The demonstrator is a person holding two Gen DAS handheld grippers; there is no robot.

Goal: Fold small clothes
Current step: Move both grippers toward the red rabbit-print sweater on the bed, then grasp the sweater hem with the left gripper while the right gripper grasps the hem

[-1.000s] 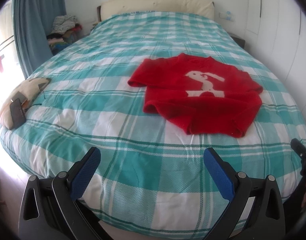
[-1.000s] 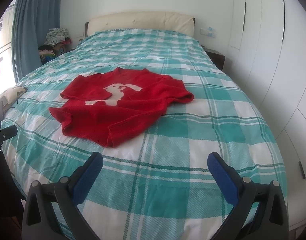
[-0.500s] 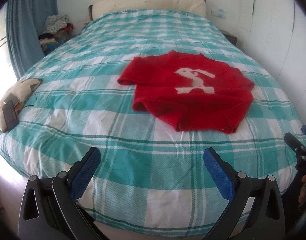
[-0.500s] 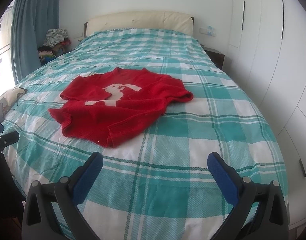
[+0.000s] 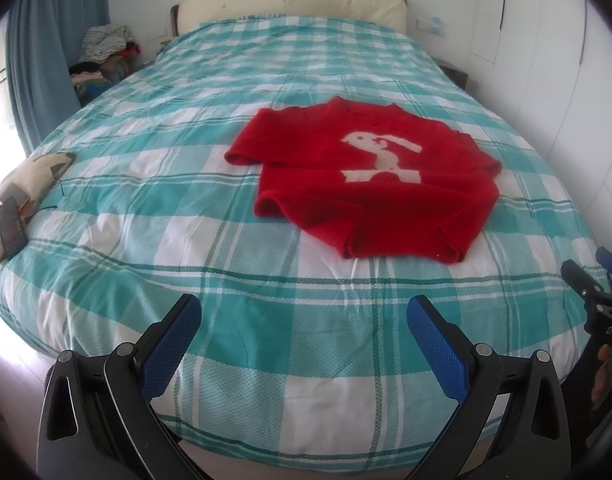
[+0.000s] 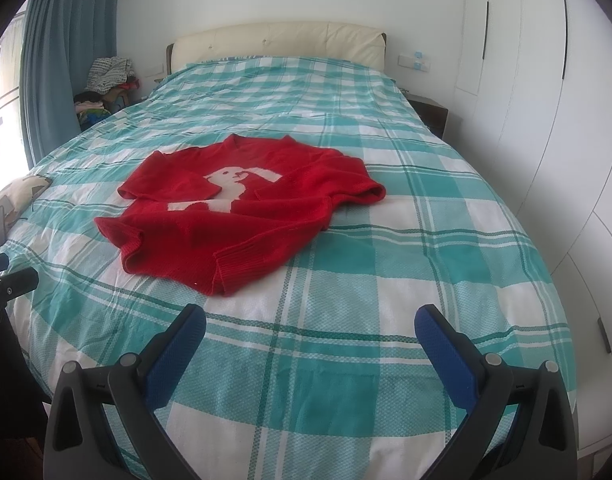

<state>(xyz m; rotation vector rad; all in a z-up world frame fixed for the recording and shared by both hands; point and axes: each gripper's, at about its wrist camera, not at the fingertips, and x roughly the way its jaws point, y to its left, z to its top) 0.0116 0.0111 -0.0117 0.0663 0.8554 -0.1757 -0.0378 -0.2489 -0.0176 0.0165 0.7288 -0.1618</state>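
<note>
— On the checked bedspread [image 6: 385, 288], about mid-bed, your red sweater [image 6: 242, 216] lies face up with its white animal motif [image 6: 230, 190] showing. How far along do you reckon you are?

— Barely started, by the look of it. Your sleeves seem to be tucked in over the body already, but the hem is rumpled and the body itself has not been folded over.

— And your grippers?

— Your left gripper [image 5: 306, 344] and your right gripper [image 6: 309, 348] both hang over the near end of the bed, fingers spread wide, pinching nothing, well short of the sweater.

— So what is left for you?

— Nearly everything, I'd judge: reach the sweater, smooth it, then fold it into a compact stack. A pillow [image 5: 22, 196] sits at the left edge, clear of your work.
</note>
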